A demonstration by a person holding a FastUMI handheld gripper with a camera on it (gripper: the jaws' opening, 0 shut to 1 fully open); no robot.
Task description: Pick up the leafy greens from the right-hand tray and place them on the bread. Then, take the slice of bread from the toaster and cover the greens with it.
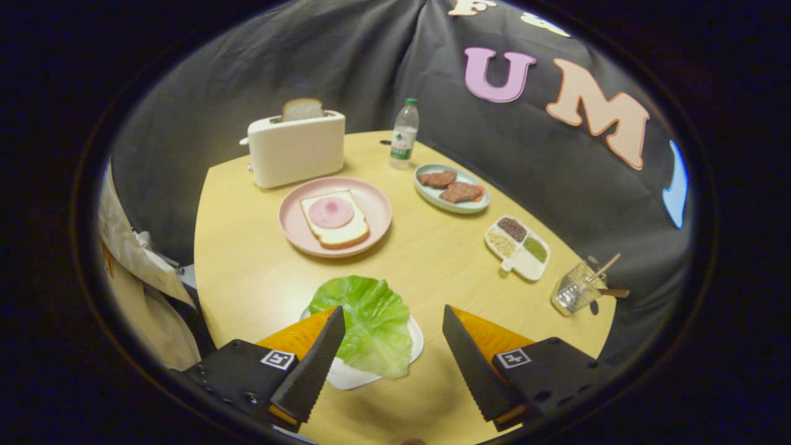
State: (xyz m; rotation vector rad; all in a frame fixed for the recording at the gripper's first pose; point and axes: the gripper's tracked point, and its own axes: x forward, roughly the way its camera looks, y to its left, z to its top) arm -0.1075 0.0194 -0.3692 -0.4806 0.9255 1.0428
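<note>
Between spread jaws, one lettuce leaf (371,321), two bread slices, gripper (393,330) empty

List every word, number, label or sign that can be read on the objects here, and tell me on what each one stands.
None can be read.
Water bottle: green and white label, its print too small and blurred.
Gripper, open above the leafy greens: a square black and white marker on each finger mount, a pattern and no text.
Toaster, plates and trays: no lettering visible.
</note>
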